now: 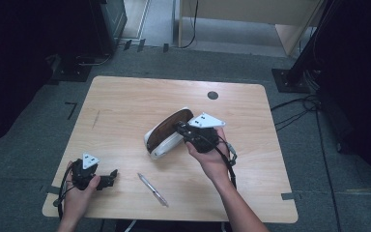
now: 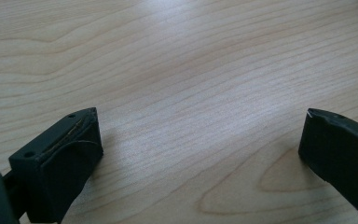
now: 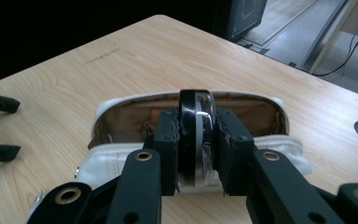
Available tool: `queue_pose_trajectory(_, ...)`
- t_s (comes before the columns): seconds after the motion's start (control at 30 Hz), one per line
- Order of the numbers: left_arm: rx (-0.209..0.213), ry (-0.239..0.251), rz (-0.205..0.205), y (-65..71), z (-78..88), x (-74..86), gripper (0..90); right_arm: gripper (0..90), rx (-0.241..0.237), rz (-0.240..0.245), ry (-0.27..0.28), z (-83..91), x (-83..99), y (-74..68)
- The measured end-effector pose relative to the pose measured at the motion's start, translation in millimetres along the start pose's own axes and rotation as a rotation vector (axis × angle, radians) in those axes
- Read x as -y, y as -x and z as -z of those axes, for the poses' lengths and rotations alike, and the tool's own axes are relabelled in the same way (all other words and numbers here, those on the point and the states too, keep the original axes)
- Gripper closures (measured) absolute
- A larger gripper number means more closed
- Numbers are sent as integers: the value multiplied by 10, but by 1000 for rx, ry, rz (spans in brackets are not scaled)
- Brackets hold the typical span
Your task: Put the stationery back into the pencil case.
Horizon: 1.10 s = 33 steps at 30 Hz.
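Two grippers are at work over the desk (image 1: 125, 101), and only one has anything in it. The right gripper (image 1: 186, 129), at the centre of the high view, has its jaws closed nearly all the way on a folded pair of glasses (image 3: 196, 135): in the right gripper view a dark rim and a clear lens stand on edge, pinched between the pads. Directly ahead of those jaws, just beyond the glasses, lies the open glasses case (image 1: 166, 133), white outside with a brown lining, its mouth facing the gripper. Its long axis runs from lower left to upper right in the high view and lies crosswise to the jaws in the right gripper view, so the glasses look to be lined up with the opening, and the next move is probably a short push forward and down into it. The right hand is far nearer to the case.

The left gripper (image 1: 107, 180) rests at the lower left of the high view, jaws spread wide and empty over bare wood. A silver pen (image 1: 152, 189) lies between the hands, near the front edge.
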State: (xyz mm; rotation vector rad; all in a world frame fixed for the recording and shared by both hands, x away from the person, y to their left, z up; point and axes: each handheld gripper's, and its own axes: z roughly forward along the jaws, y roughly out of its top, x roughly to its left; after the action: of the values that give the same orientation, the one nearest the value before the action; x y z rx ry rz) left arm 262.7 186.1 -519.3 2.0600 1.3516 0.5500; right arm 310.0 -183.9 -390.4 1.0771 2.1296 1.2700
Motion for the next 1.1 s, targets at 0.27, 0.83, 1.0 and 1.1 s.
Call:
queue_pose_trajectory(0.27,2,-1,-3,0,0,0,0,716,-9,-6,4,-140,-91,-2)
queue_pose_trajectory(0.83,3,-2,-5,0,1,-1,0,651,-17,-1,-49,-279,-32,-18)
queue_pose_trajectory(1.0,3,-2,-5,0,1,-1,0,738,-5,-6,-58,-310,2,-8)
queue_pose_trajectory(1.1,3,-2,-5,0,1,-1,0,742,4,2,-52,-304,-11,-5)
